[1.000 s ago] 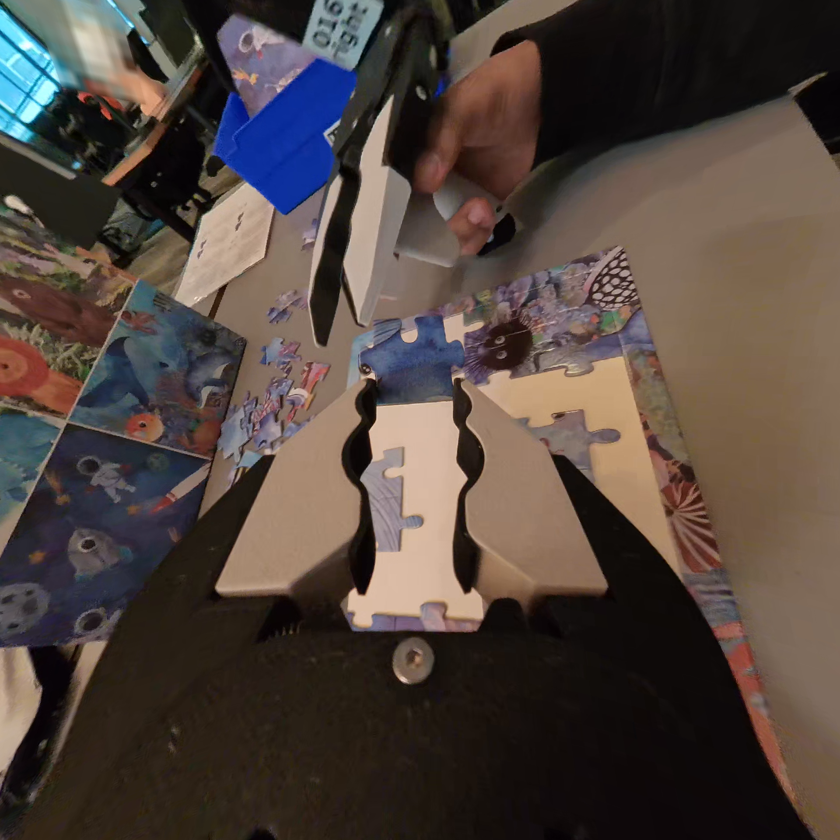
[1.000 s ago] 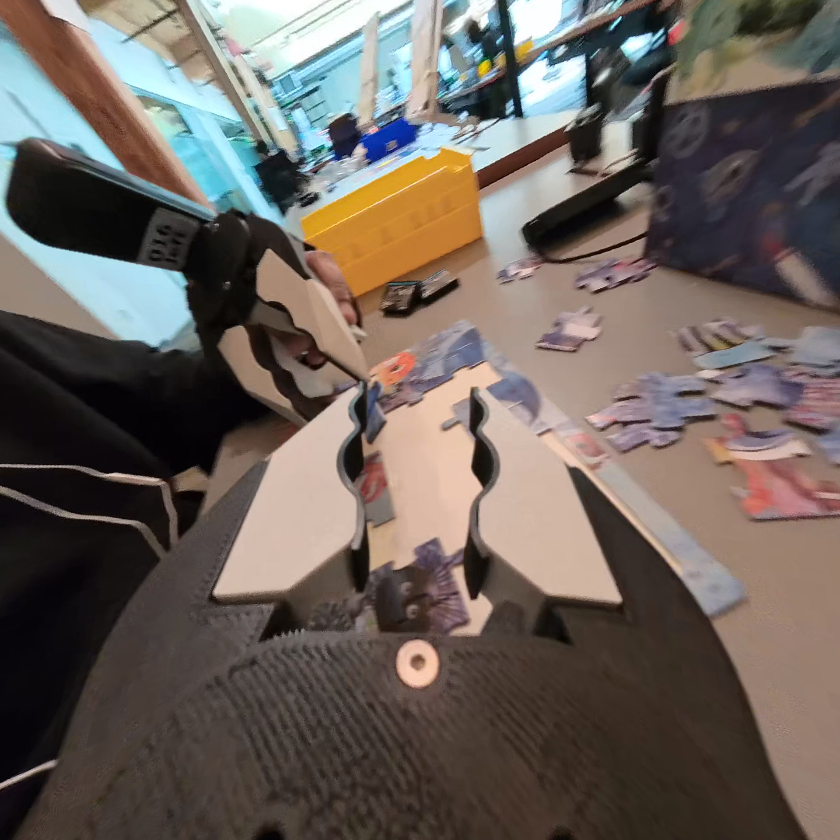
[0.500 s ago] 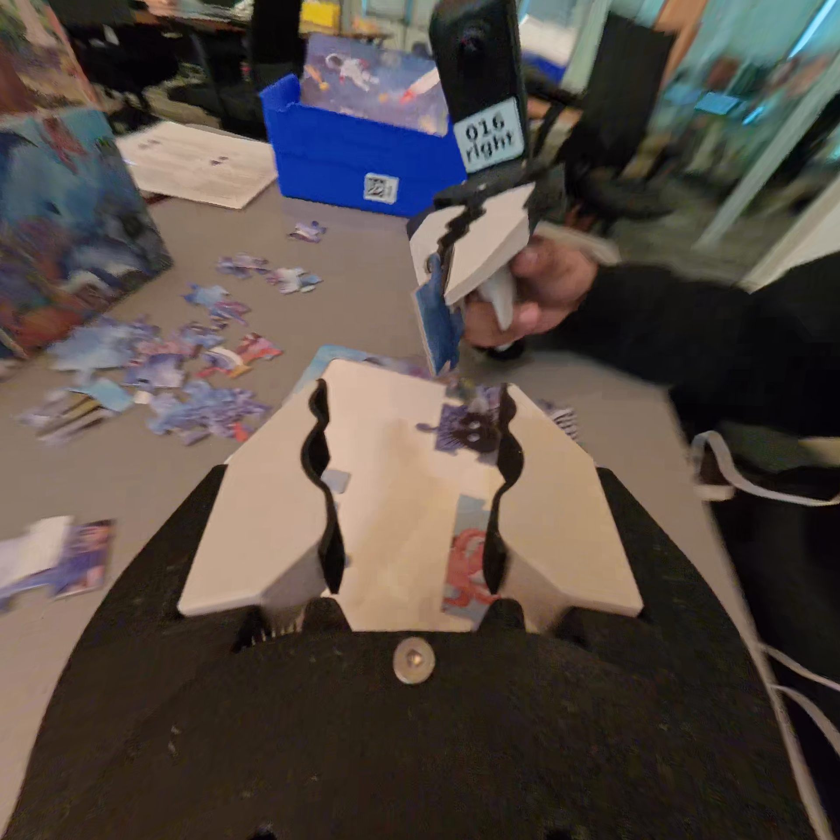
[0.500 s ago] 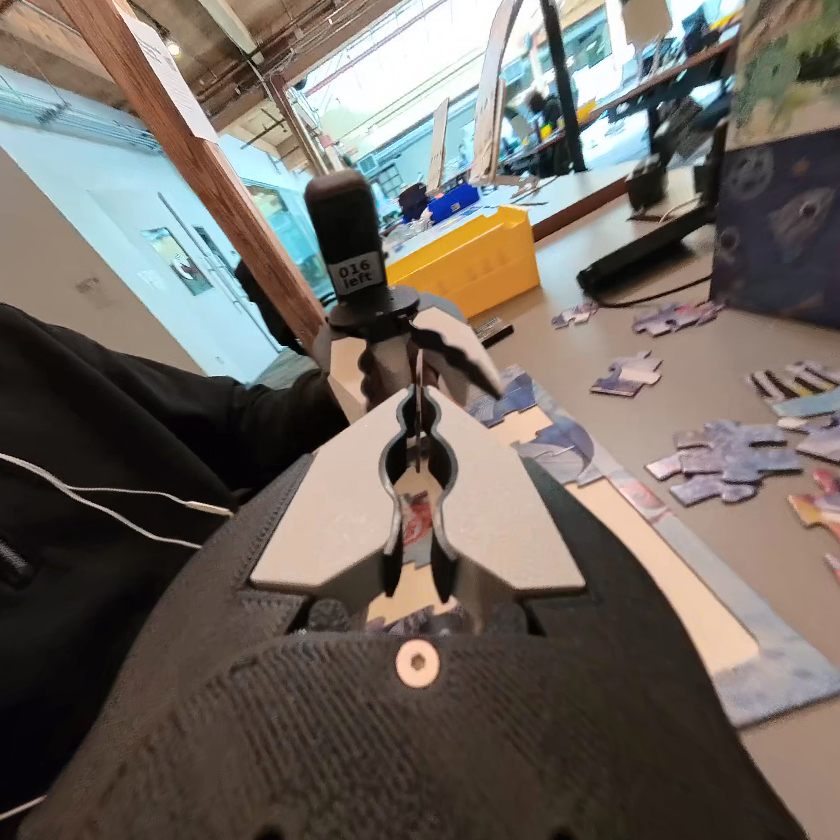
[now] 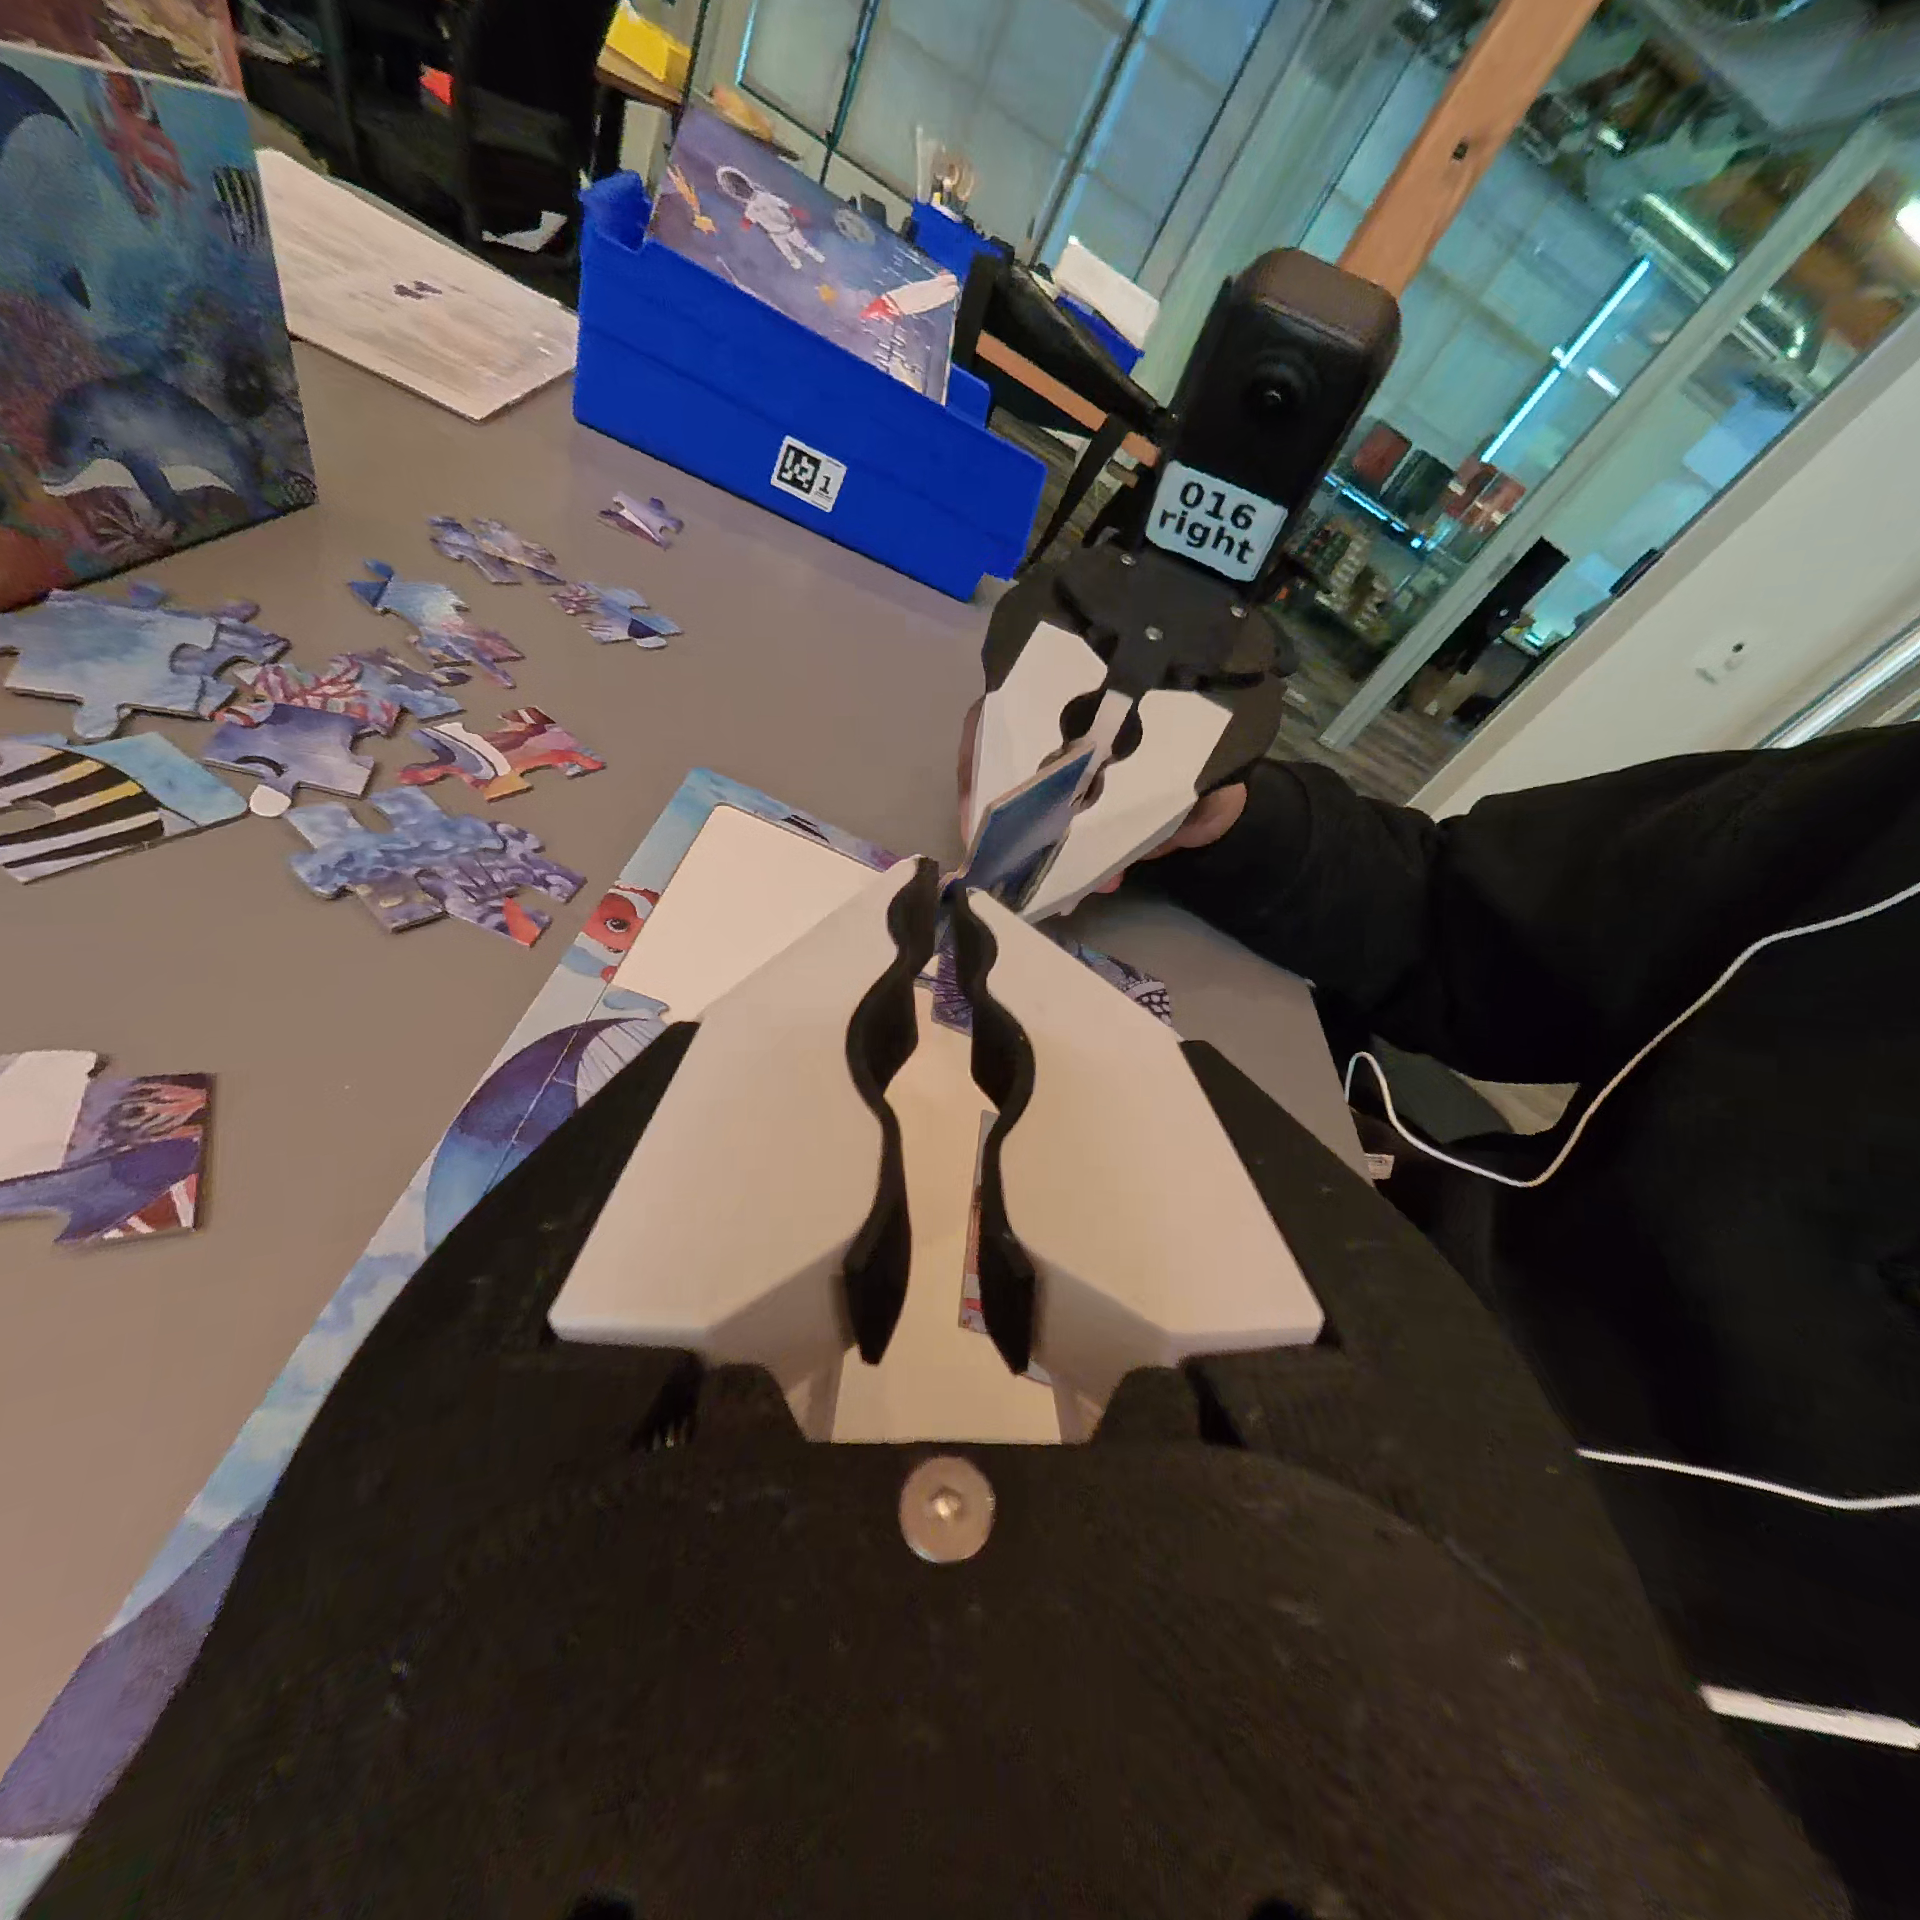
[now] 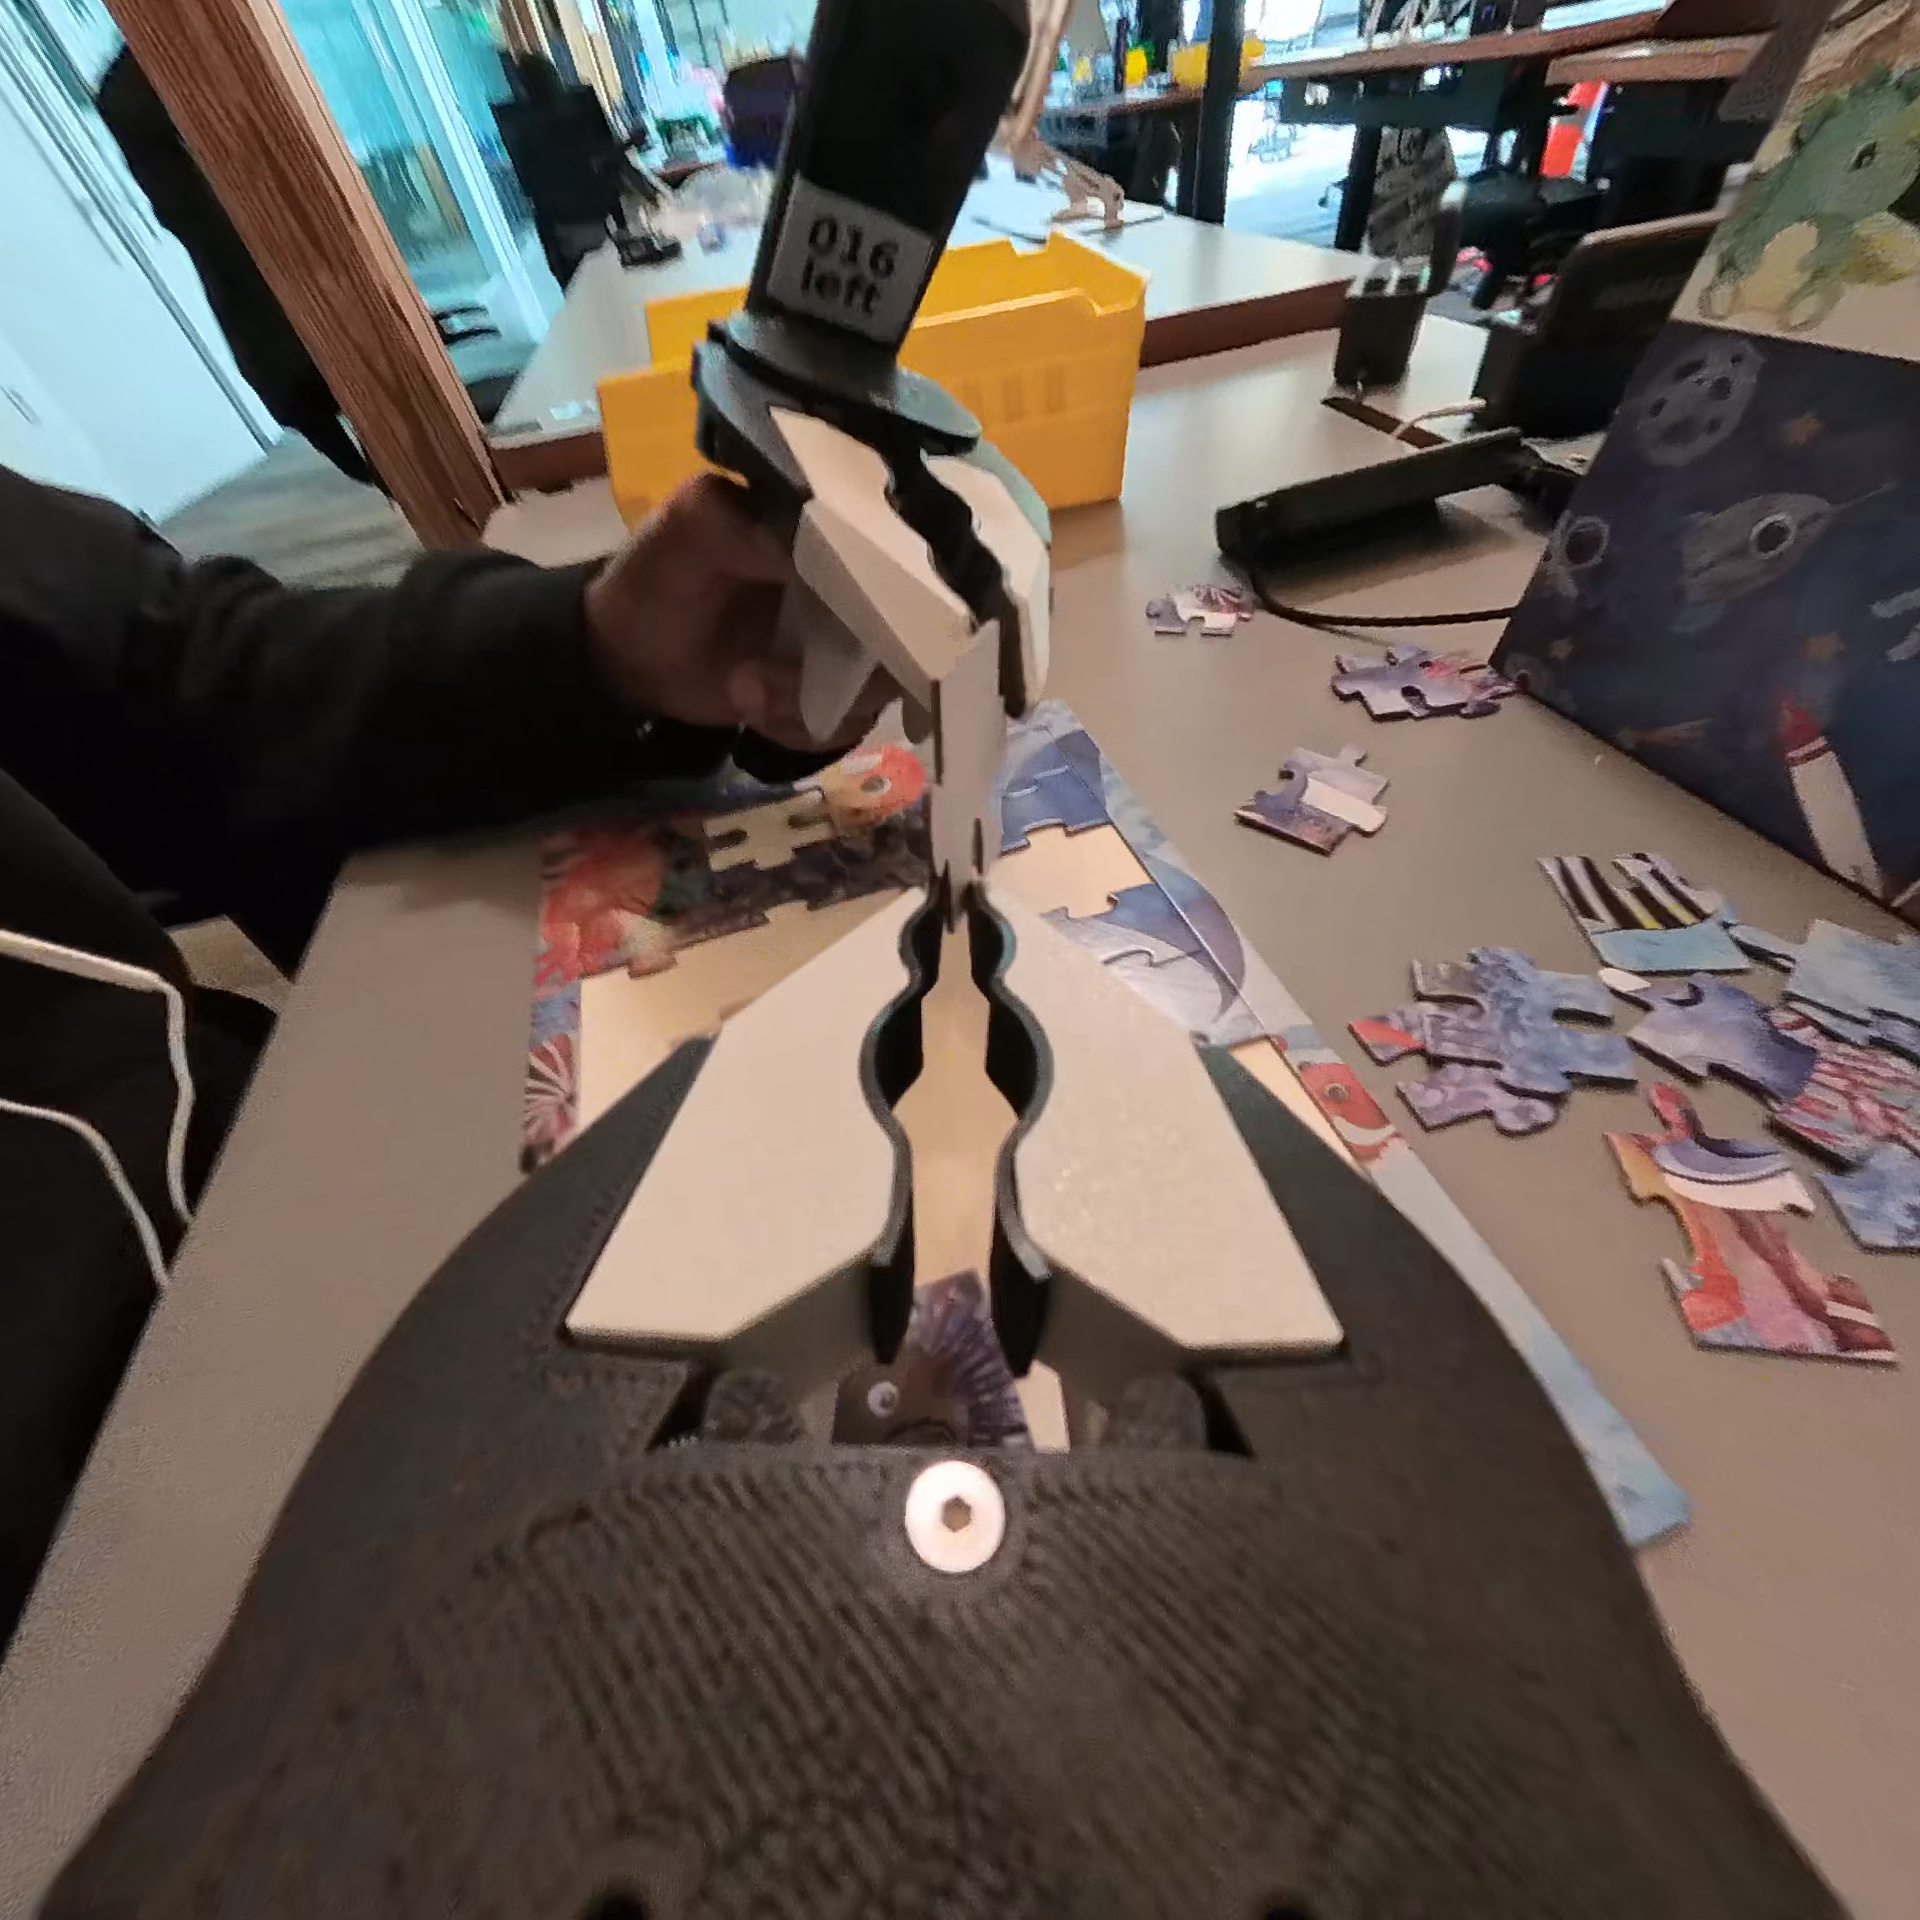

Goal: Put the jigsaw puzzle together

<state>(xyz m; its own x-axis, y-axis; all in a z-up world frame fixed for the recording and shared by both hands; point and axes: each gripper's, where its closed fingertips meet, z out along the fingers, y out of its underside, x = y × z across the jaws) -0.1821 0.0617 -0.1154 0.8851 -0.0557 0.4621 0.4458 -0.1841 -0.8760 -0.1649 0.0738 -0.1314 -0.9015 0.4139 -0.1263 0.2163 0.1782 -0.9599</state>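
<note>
- Your left gripper (image 5: 940,888) sits at 6 o'clock in its own view, its fingers drawn nearly together and pinching one end of the blue puzzle piece (image 5: 1023,831) at their tips.
- Your right gripper (image 6: 954,902) is likewise nearly closed in its own view, nipping the other end of the same piece, whose pale back (image 6: 966,748) faces that camera.
- The piece hangs on edge in the air between the two tools, above the puzzle frame (image 5: 582,1039), touching neither the board nor the table (image 5: 810,665).
- Below your tools, the frame lies flat: its middle is bare and pale, with fitted pieces along the border, a clownfish at 10 o'clock in the left view and red coral (image 6: 597,894) at 9 o'clock in the right view.
- Loose pieces (image 5: 416,790) lie scattered on the grey table at 10 o'clock in the left view, well apart from the frame.
- Your hand (image 6: 696,634) grips the left tool's handle at 11 o'clock in the right view.
- Farther off, a blue bin (image 5: 790,436) holding a picture card stands at 12 o'clock in the left view, and a puzzle box (image 5: 135,312) stands at 10 o'clock.
- A yellow bin (image 6: 1039,384) sits at 12 o'clock in the right view.
</note>
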